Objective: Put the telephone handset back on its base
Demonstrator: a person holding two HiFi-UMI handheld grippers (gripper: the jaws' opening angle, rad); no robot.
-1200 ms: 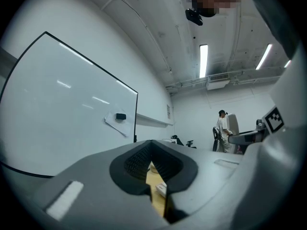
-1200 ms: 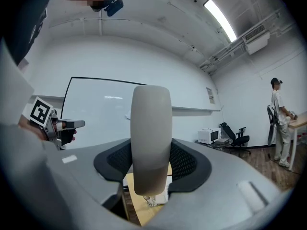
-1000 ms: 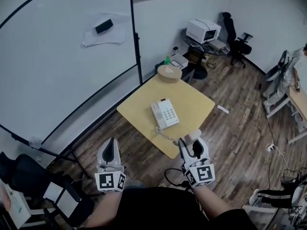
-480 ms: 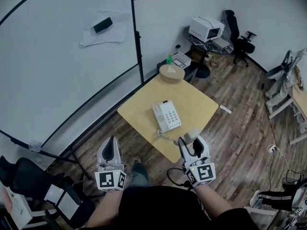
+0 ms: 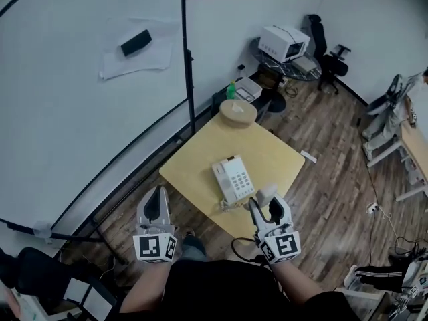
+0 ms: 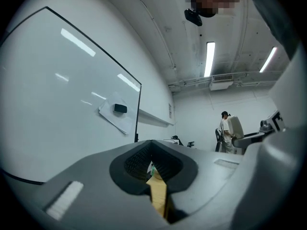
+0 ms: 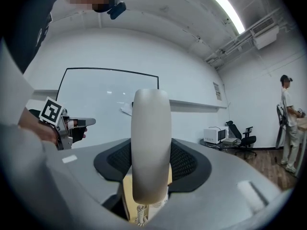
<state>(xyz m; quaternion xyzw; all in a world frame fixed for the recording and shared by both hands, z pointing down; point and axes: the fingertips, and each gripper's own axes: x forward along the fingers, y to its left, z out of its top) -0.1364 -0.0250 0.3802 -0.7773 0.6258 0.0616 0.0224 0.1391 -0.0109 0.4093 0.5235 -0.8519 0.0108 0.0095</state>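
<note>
A white telephone base (image 5: 234, 178) with a keypad lies on the square yellow table (image 5: 197, 154), near its front corner. My right gripper (image 5: 268, 207) is shut on the white handset (image 5: 265, 193), which hangs just off the table's front corner, to the right of the base. In the right gripper view the handset (image 7: 151, 143) stands upright between the black pads (image 7: 184, 162), and its coiled cord (image 7: 139, 215) hangs below. My left gripper (image 5: 156, 204) hovers off the table's left edge with its jaws together and nothing in them; the table shows through the slit (image 6: 157, 195).
A round wooden block (image 5: 238, 112) sits on the table's far corner, with a green bottle (image 5: 232, 89) behind it. A whiteboard (image 5: 80, 92) stands to the left. An office chair (image 5: 328, 52) and a white appliance (image 5: 284, 42) are at the back. A black cable (image 5: 239, 247) loops on the wooden floor.
Both grippers have moved forward toward the table, so the table and telephone base now lie closer under them. The right gripper still holds the handset; the left stays as it was.
</note>
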